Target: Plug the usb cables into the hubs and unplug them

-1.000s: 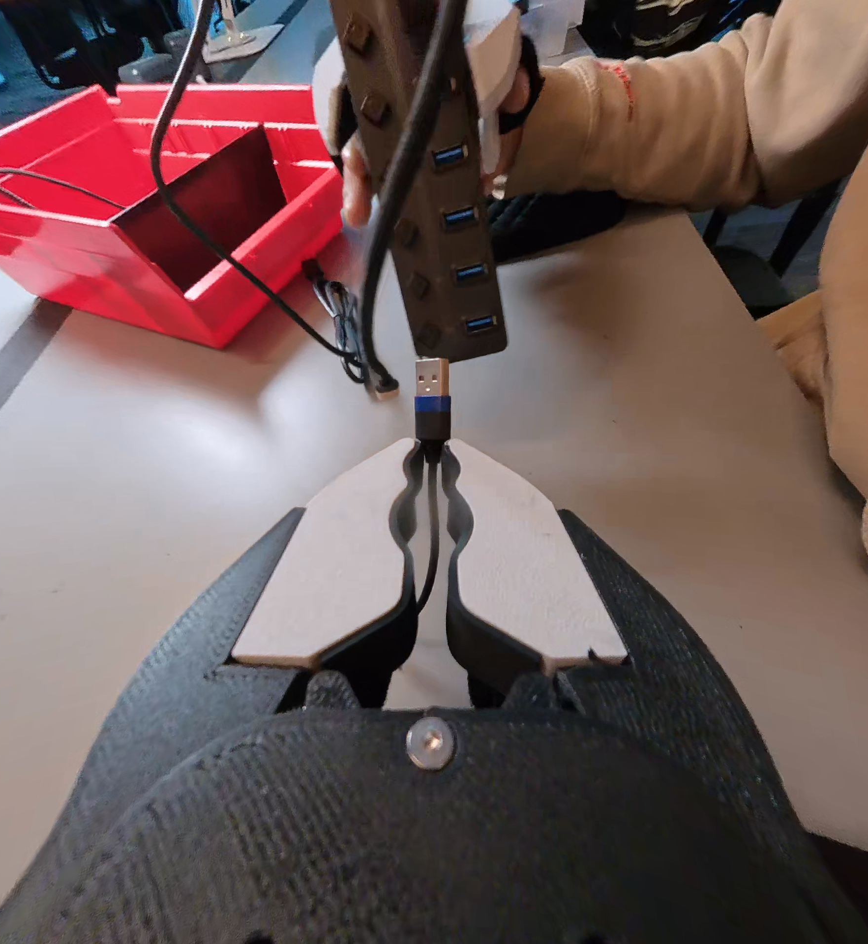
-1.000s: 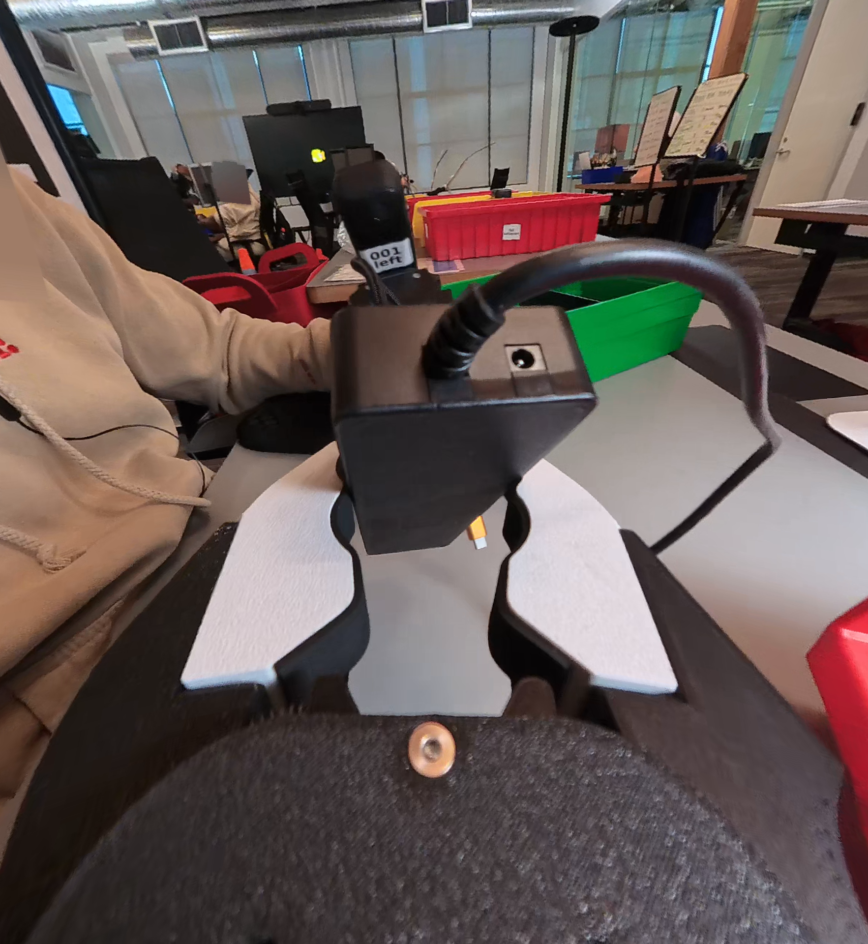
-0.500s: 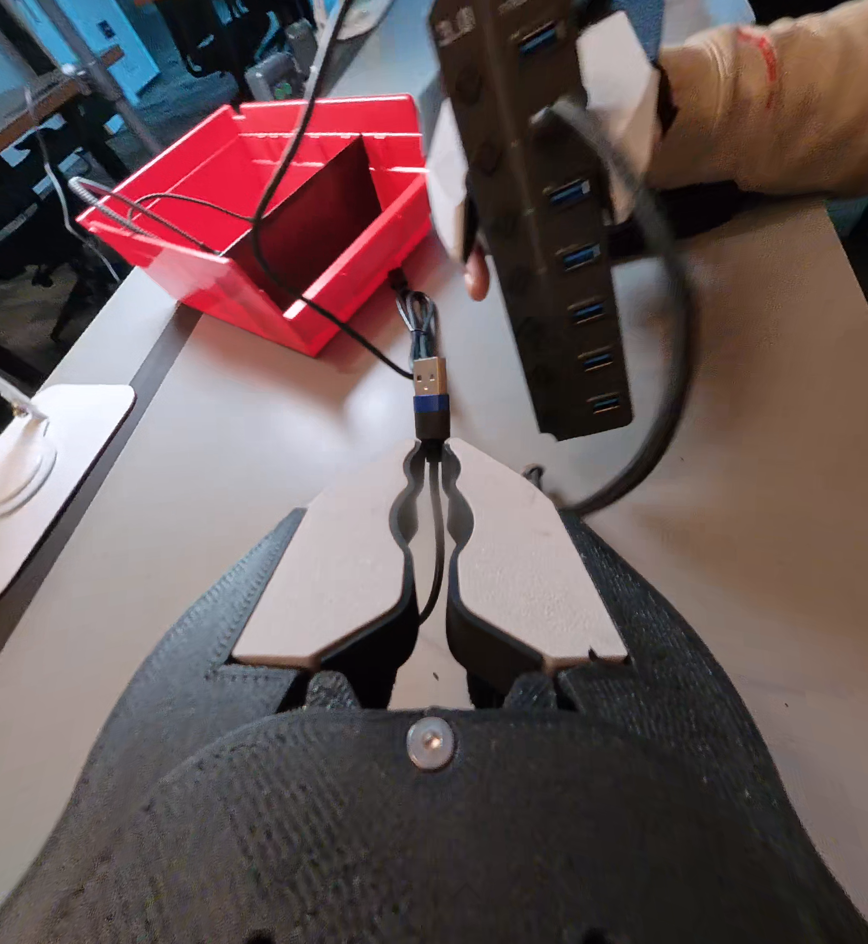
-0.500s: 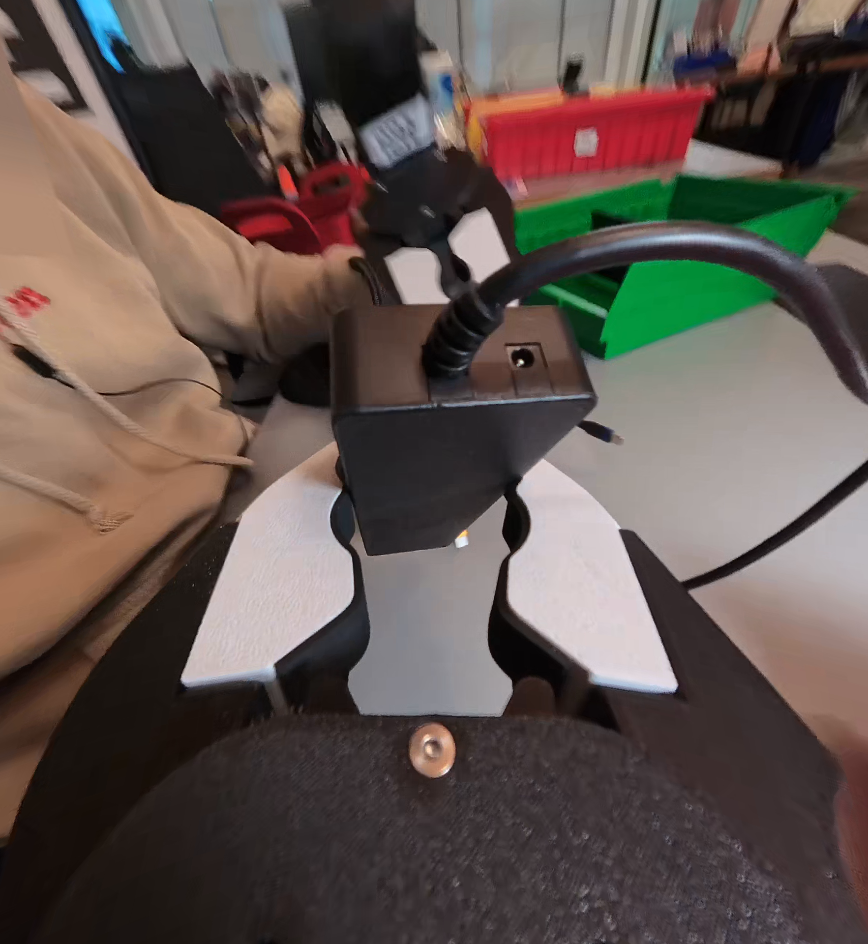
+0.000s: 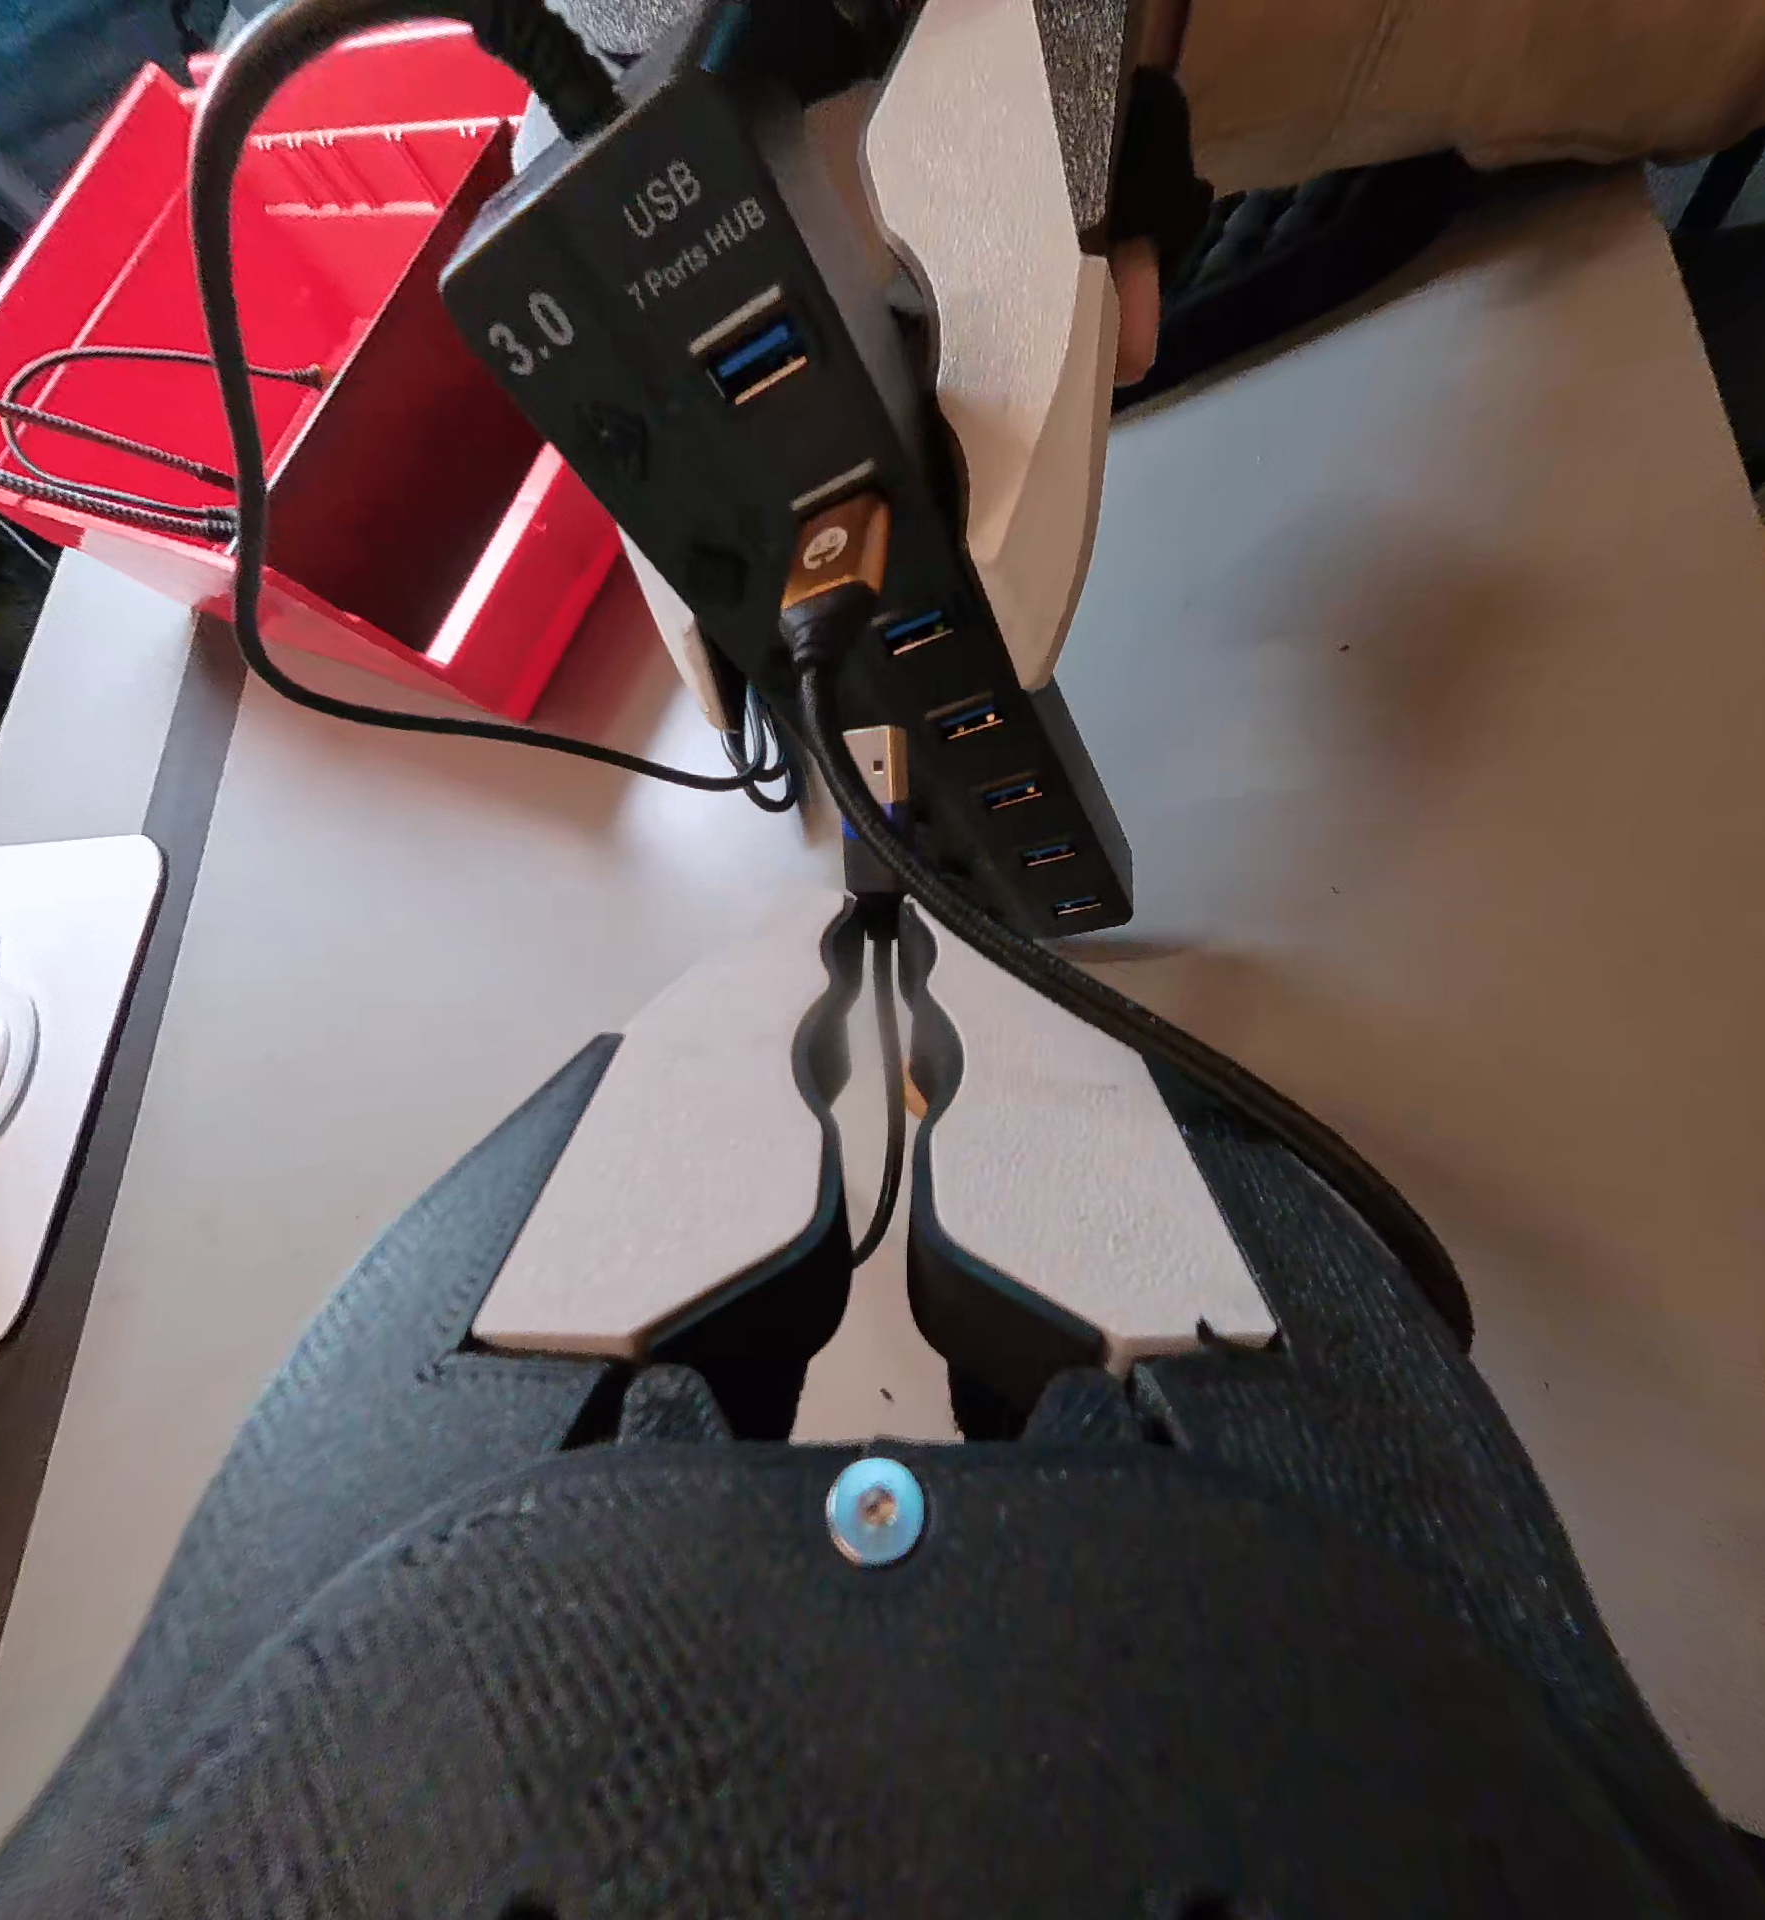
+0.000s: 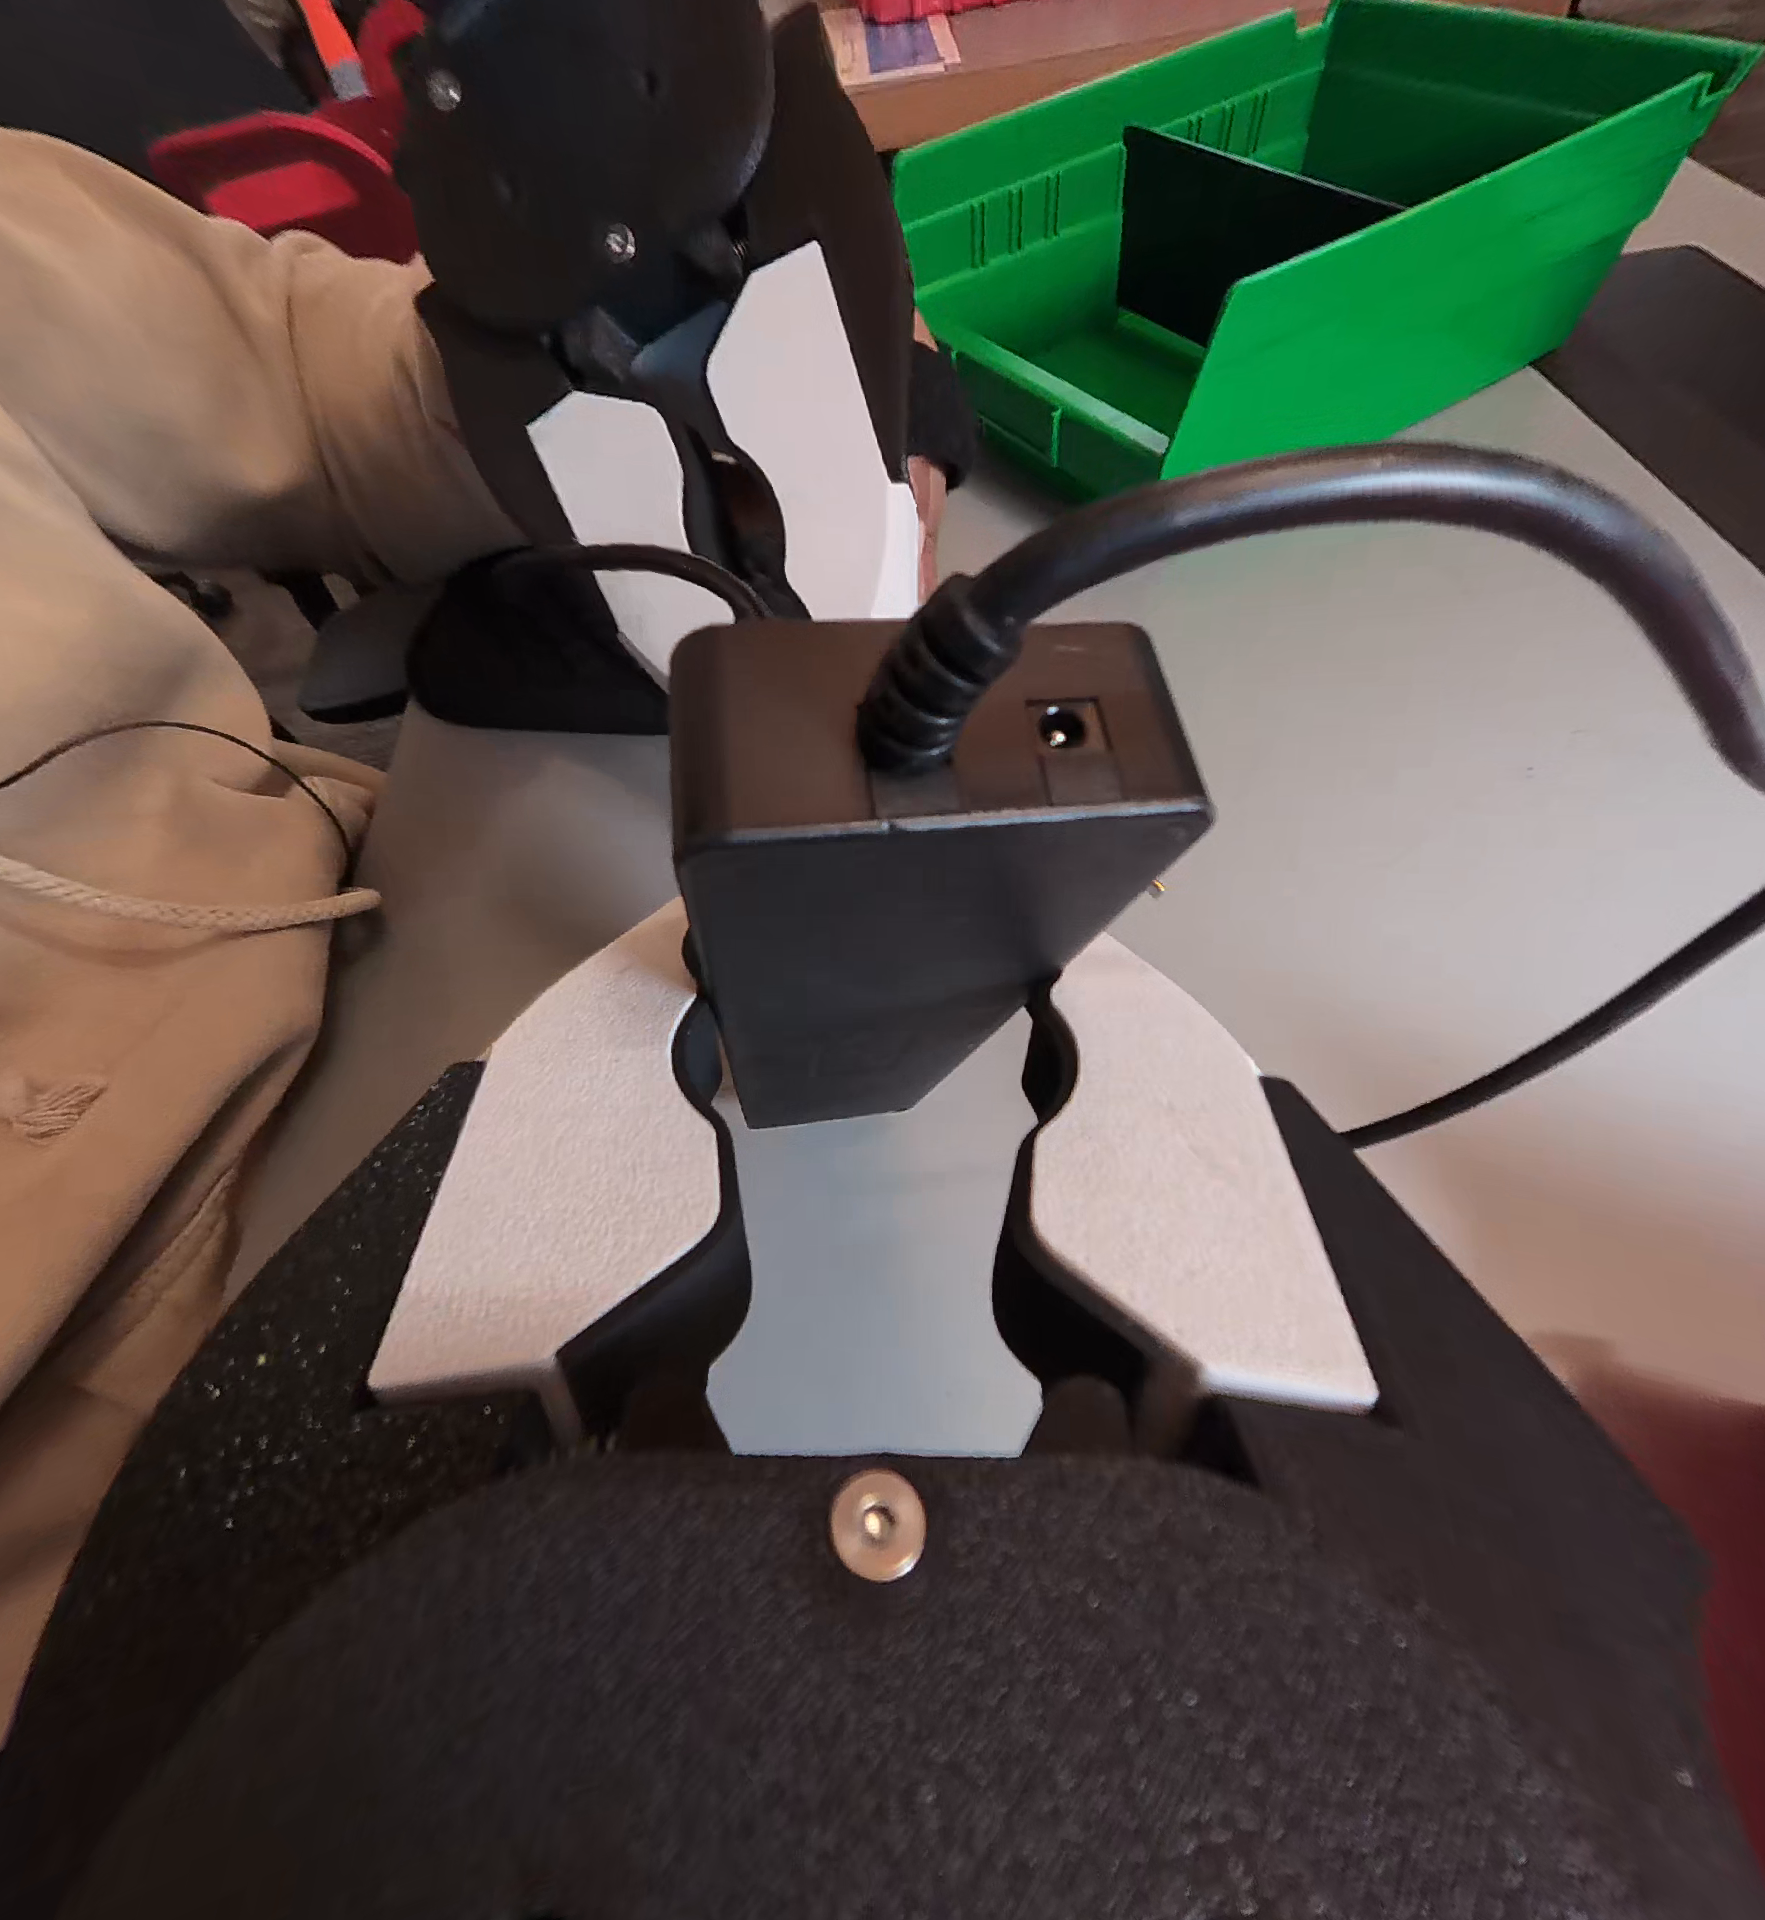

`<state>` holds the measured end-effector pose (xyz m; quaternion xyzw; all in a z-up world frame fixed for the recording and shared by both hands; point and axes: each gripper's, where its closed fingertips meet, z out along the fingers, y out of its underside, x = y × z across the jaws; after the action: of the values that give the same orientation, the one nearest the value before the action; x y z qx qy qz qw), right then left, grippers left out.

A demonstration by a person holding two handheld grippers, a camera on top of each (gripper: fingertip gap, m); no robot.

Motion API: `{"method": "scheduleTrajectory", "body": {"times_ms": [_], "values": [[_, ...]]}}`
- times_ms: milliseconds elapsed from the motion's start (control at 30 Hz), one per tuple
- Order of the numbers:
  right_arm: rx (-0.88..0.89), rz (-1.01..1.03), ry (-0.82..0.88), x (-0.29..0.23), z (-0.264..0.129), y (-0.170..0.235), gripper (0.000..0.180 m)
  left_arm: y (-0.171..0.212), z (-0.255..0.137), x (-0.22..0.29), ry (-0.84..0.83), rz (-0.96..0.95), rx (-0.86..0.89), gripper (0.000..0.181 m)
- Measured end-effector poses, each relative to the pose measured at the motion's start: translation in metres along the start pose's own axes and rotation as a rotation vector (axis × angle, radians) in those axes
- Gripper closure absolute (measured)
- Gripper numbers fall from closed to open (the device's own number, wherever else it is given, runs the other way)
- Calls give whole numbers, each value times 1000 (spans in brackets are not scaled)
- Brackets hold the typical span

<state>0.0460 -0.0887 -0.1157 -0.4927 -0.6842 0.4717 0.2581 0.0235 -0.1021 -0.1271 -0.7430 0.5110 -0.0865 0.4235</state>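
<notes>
The left gripper point(image 5: 873, 914) is pinched narrow on a blue-collared USB plug point(image 5: 876, 769), its metal tip at 12 o'clock, just beside the black hub point(image 5: 712, 436). The right gripper point(image 6: 873, 997) clamps that hub's cable end above the table point(image 5: 1377, 727). 1 gold plug point(image 5: 836, 561) already sits in the 2nd port. Best to square the tip to a free blue port at 1 o'clock, then push straight. The hub face carries white lettering.

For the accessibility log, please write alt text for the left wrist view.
The left gripper pinches a blue-collared USB plug beside the port row of a long black USB hub, held in the white-padded right gripper. A gold-shelled plug occupies the second port; a red plastic bin sits behind on the grey table.
</notes>
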Motion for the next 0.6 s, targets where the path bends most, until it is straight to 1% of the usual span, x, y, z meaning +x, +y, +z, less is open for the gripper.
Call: {"method": "scheduleTrajectory", "body": {"times_ms": [333,600], "values": [[10,18,19,3,2,-7,123,-10,-1,-2,30,56,-86,174],[-70,37,80,11,8,-6,123,-6,-7,-7,-7,89,-138,174]]}}
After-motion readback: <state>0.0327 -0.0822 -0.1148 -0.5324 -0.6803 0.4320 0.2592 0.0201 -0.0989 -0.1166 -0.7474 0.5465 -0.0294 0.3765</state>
